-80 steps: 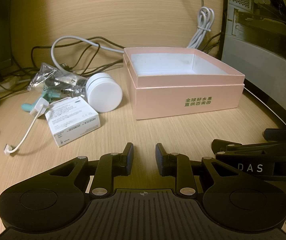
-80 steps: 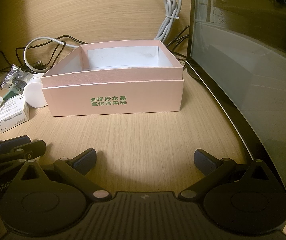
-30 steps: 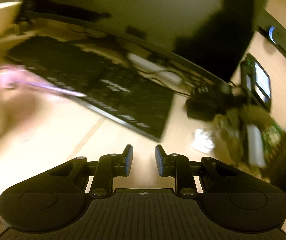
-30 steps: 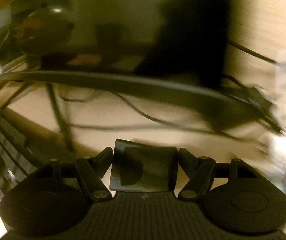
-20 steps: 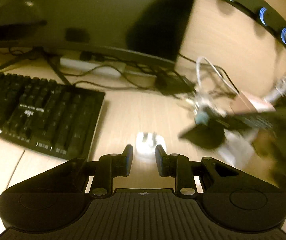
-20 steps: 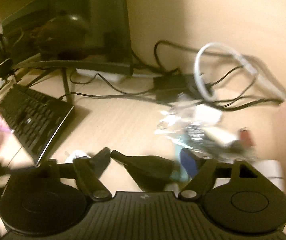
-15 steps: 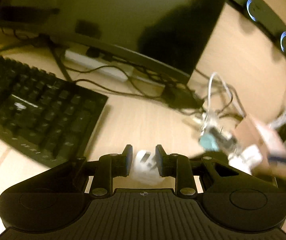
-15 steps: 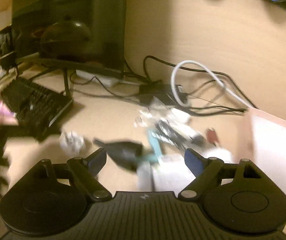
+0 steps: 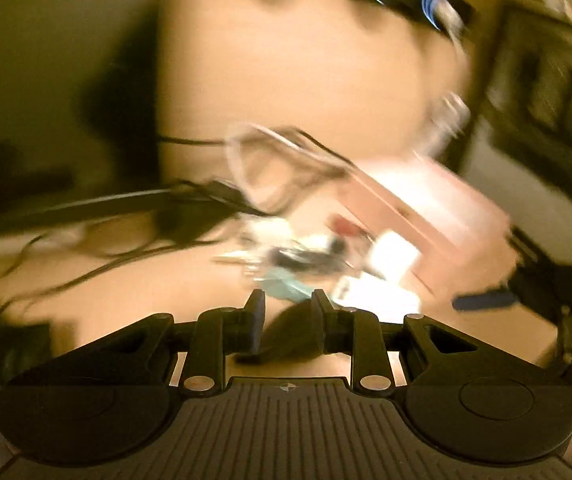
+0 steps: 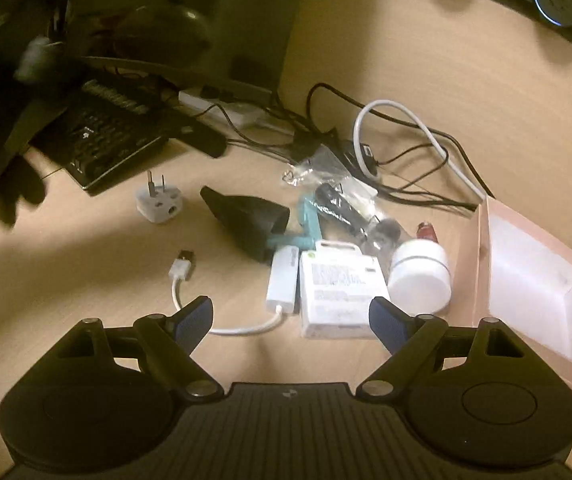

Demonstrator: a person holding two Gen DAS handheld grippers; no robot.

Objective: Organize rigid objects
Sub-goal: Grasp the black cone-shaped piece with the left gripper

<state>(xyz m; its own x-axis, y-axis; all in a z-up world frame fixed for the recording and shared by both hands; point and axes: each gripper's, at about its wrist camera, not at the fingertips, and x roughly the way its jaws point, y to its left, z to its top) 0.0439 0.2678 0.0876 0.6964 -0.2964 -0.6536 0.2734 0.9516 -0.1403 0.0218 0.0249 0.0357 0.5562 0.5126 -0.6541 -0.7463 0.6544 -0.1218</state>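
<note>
Pale wood-grain tabletop (image 10: 385, 40) carries a loose cluster of small items beside a pink box (image 10: 481, 264), which stands open at the right with a white interior. In the right wrist view the right tongs (image 10: 290, 318) stand wide apart with nothing between the pads, hovering above the tabletop. Just ahead of them lies a white labelled carton (image 10: 339, 290), with a white adapter (image 10: 284, 280) on a short cable touching its left side and a white round jar (image 10: 419, 276) on its right — the jar sits near the box wall. Behind these lie a black funnel-shaped piece (image 10: 246, 218), a teal item (image 10: 309, 226), a clear bag of small parts (image 10: 337, 184) and a small red object (image 10: 425, 232). A white wall plug (image 10: 159, 204) rests apart at the left, near a black keyboard (image 10: 106, 140). The left wrist view is heavily blurred; the left tongs (image 9: 289, 314) are nearly together and opening, and a dark shape shows in the narrow gap between them — whether the pads press it cannot be told. The pink box (image 9: 425, 208) appears to their upper right.
</note>
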